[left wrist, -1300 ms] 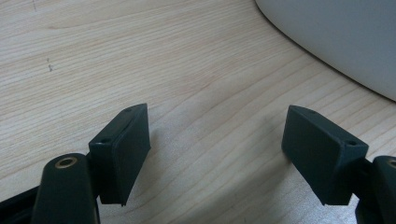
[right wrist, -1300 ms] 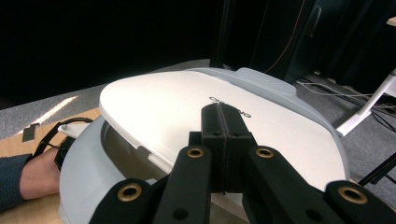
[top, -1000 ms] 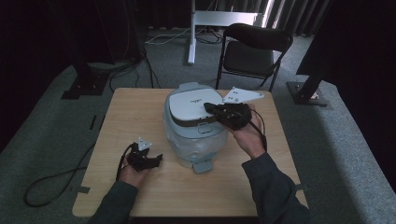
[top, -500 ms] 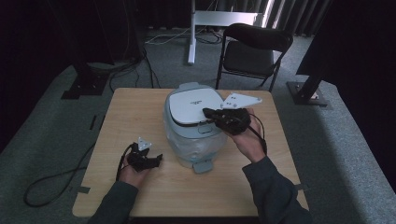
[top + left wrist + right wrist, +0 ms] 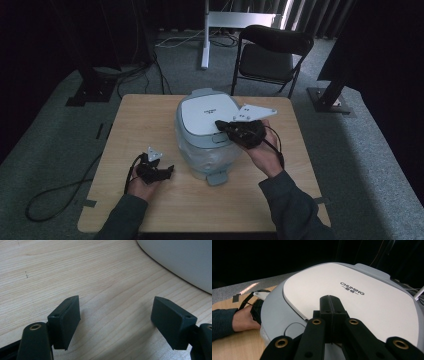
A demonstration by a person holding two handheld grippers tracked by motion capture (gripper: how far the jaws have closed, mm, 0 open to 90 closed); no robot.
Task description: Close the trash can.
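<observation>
A grey rice cooker (image 5: 206, 142) with a white lid (image 5: 207, 114) stands shut in the middle of the wooden table (image 5: 150, 120). My right gripper (image 5: 219, 124) is shut with nothing between its jaws, and its tips lie over the lid's front right part. In the right gripper view the closed right gripper (image 5: 331, 305) points across the lid (image 5: 362, 305), just below the printed brand name; the round release button (image 5: 293, 328) is at the lower left. My left gripper (image 5: 169, 171) rests open on the table left of the cooker. Its fingers (image 5: 65, 320) stand wide apart over bare wood, near the cooker's base (image 5: 180, 260).
A black folding chair (image 5: 272, 55) stands behind the table, and a white stand (image 5: 207, 30) is further back. Cables trail on the carpet at the left (image 5: 55, 195). A grey tab (image 5: 217, 177) sticks out at the cooker's front. The person's other hand (image 5: 243, 320) rests left of the cooker.
My right gripper has slid a little left, further onto the lid, still shut. The left gripper has stayed where it was, open on the table.
</observation>
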